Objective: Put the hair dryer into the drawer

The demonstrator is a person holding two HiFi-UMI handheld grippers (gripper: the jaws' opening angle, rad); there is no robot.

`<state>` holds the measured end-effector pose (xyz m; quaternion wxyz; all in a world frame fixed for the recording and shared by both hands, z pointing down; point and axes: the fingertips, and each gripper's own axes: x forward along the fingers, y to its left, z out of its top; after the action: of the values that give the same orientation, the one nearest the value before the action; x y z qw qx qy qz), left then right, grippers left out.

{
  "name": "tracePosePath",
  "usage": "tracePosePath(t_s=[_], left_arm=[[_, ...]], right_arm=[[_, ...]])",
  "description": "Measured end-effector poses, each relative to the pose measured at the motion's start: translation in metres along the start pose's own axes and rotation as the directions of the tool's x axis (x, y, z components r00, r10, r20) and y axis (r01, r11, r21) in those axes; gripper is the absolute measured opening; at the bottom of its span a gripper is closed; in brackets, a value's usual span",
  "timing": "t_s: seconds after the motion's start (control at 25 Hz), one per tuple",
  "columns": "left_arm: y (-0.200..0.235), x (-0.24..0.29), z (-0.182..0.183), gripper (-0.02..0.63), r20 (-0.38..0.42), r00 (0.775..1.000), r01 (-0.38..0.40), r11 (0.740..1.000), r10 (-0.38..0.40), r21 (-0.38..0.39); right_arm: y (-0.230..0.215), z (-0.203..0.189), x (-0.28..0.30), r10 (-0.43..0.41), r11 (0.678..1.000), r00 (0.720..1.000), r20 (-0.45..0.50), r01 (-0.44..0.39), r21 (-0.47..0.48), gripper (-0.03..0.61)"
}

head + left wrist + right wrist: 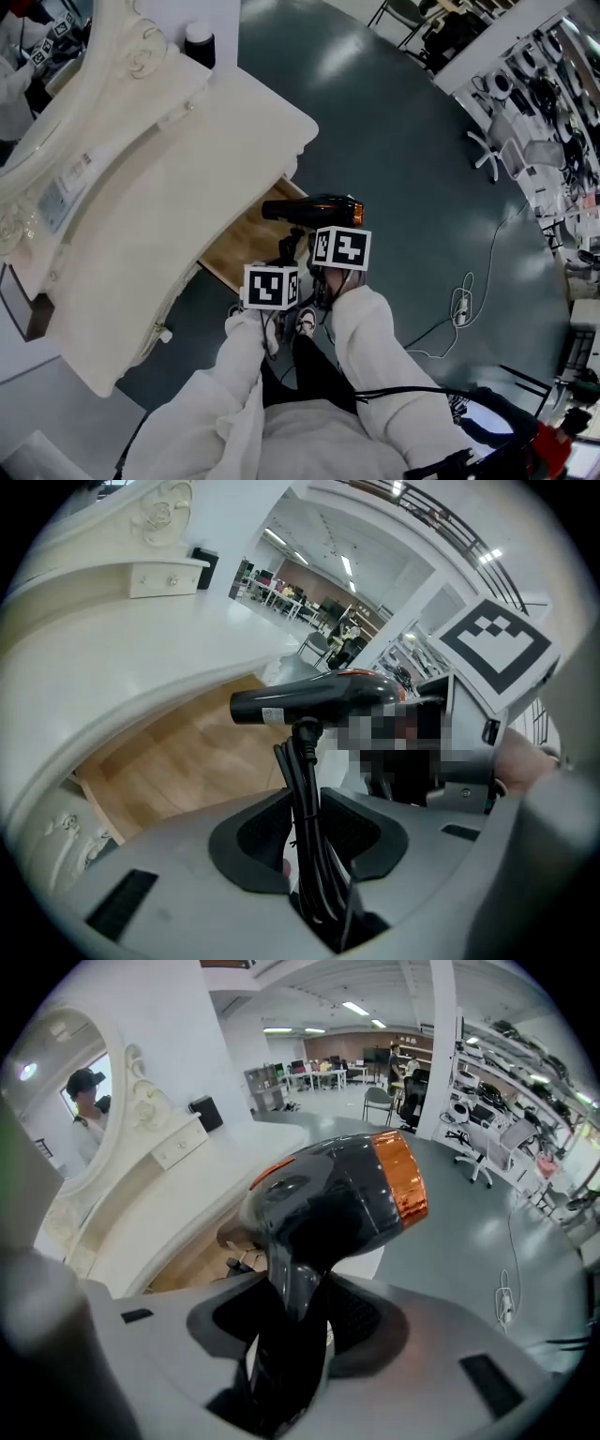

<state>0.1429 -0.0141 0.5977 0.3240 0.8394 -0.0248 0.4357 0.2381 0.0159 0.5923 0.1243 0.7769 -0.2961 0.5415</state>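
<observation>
1 hair dryer (314, 210) hangs over the drawer (246, 246), left gripper (307, 834) clamping its cord (298, 785), right gripper (295, 1321) its handle (286, 1288).

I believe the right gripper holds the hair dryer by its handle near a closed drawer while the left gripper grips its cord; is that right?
Not quite: the drawer is open, as the head view shows. The right gripper does hold the hair dryer by its handle, and the left gripper its cord.
</observation>
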Motion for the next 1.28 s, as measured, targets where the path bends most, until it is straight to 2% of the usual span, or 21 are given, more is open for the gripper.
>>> tracePosePath(t_s=[0.16,0.36,0.76,1.0,1.28], left_arm=[[0.019,-0.002,0.004,0.095,-0.013,1.000,0.001,1.000,-0.001,-0.010],[0.052,-0.009,0.006,0.095,-0.035,0.999,-0.029,0.999,0.028,-0.026],[0.105,-0.019,0.009,0.095,-0.030,0.990,-0.137,0.990,0.136,-0.030],[0.125,-0.014,0.014,0.095,0.019,0.980,-0.195,0.980,0.196,-0.047],[0.131,0.002,0.022,0.095,0.066,0.971,-0.222,0.967,0.231,-0.126]], right_arm=[[0.013,0.000,0.014,-0.010,1.000,1.000,-0.023,0.010,0.028,0.232],[0.038,-0.004,0.030,0.019,0.997,0.999,-0.047,-0.015,0.075,0.232],[0.081,-0.010,0.064,0.090,0.989,0.991,-0.096,-0.078,0.127,0.232],[0.091,-0.010,0.086,0.141,0.977,0.986,-0.090,-0.123,0.174,0.232],[0.089,0.005,0.106,0.182,0.961,0.982,-0.051,-0.167,0.220,0.232]])
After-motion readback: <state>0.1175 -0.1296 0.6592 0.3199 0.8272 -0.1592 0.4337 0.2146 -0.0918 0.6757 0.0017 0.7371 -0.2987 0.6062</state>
